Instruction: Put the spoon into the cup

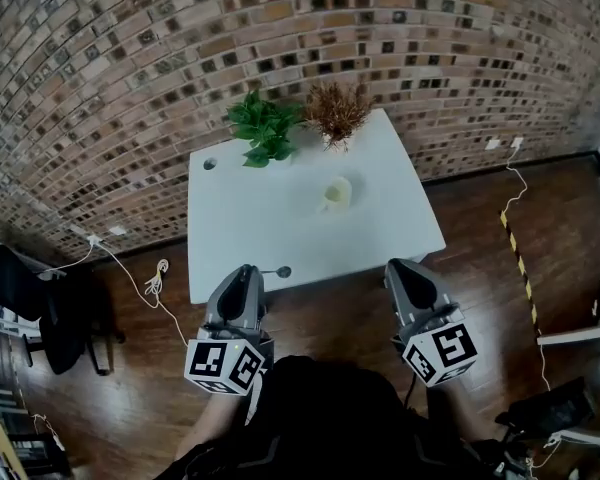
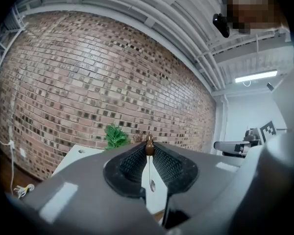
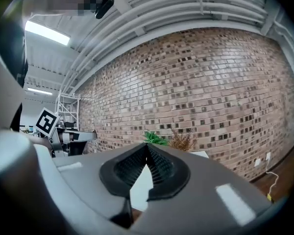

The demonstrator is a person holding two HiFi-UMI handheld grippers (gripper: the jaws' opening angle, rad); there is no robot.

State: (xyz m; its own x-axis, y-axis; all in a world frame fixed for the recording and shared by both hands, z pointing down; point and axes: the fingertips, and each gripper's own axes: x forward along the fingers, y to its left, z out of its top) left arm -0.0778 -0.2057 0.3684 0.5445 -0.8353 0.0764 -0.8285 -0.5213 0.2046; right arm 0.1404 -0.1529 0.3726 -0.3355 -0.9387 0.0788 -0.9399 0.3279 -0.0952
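One spoon in left tool points bowl-end down and rightward.

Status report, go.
Left gripper shut on spoon. Right gripper shut, empty. Cup on table, spoon not in yet. Nothing between them.

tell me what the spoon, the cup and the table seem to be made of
Spoon: thin grey shaft and bowl, probably metal; the end pinched in the left claw is brown, maybe wood. Cup: pale cream, smooth with a slight sheen, ceramic or plastic, too small to tell. Table: flat white top, matte, likely laminate or painted board.
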